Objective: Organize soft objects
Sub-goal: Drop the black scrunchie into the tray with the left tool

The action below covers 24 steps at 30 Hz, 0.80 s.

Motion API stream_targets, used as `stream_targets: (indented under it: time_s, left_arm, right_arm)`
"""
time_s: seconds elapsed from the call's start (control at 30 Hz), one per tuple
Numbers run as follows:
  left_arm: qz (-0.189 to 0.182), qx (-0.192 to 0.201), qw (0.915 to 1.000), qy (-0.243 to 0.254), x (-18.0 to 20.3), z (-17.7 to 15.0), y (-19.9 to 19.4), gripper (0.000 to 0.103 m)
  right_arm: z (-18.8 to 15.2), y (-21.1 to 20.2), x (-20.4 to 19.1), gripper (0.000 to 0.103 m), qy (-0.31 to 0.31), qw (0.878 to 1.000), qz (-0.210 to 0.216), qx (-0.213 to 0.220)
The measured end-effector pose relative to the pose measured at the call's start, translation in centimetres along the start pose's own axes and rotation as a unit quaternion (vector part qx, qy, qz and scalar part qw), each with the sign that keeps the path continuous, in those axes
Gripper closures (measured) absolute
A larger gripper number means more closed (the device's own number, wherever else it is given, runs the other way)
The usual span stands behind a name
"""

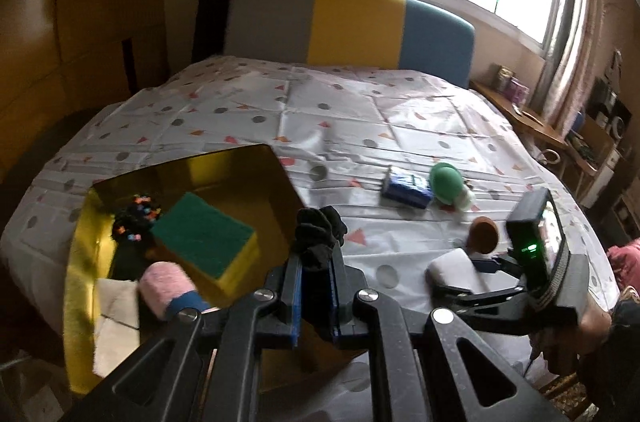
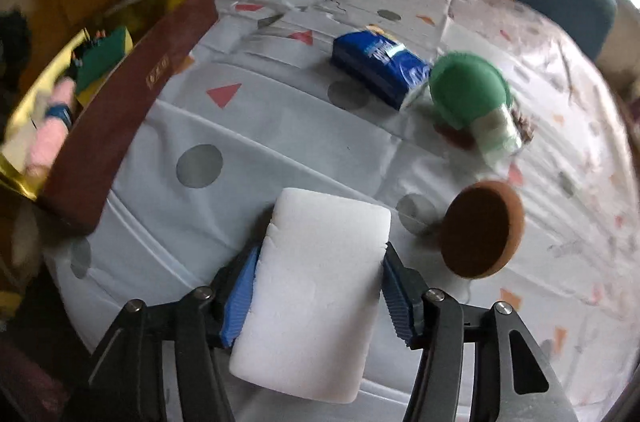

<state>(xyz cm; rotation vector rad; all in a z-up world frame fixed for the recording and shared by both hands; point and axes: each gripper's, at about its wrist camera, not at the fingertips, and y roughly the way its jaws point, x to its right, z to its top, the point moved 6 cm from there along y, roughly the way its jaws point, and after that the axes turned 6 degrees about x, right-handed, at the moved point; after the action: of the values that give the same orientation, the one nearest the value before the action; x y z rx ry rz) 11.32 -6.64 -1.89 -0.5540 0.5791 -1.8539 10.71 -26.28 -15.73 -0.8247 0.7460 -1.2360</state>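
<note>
Two claws: one sock (image 1: 318,236), one white sponge (image 2: 316,286).

We've got the box (image 1: 120,182) at the bed's (image 1: 360,118) left edge, sponge (image 1: 206,240) inside it, tissue pack (image 1: 406,187) and ball (image 1: 446,180) toward the right edge.

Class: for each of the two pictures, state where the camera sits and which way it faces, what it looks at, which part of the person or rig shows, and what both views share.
Left wrist: on the left hand-held gripper, looking down across the bed; it is shut on a black cloth beside the gold-lined box; the right hand-held gripper shows.
Right wrist: on the right one, facing steeply down; its pads clasp a white sponge.
Shared: sponge, blue packet, green toy, brown disc, box.
</note>
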Motion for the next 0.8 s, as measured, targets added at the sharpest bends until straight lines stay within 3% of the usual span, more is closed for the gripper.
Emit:
stream_targets:
  time_s: [0.53, 0.7, 0.8]
  left_arm:
    - [0.021, -0.023, 0.9992, -0.027, -2.3, -1.7, 0.9, 0.094]
    - [-0.003, -0.039, 0.9951, -0.091, -4.7, -2.2, 1.2, 0.094]
    - [-0.015, -0.053, 0.987, -0.151, -7.1, -2.5, 1.7, 0.094]
  right_arm:
    - [-0.4, 0.0, 0.0, 0.043, -0.006, 1.0, 0.003, 0.016]
    - [-0.4, 0.0, 0.0, 0.043, -0.013, 1.0, 0.001, 0.018]
    - [-0.4, 0.0, -0.1, 0.043, -0.018, 1.0, -0.003, 0.019]
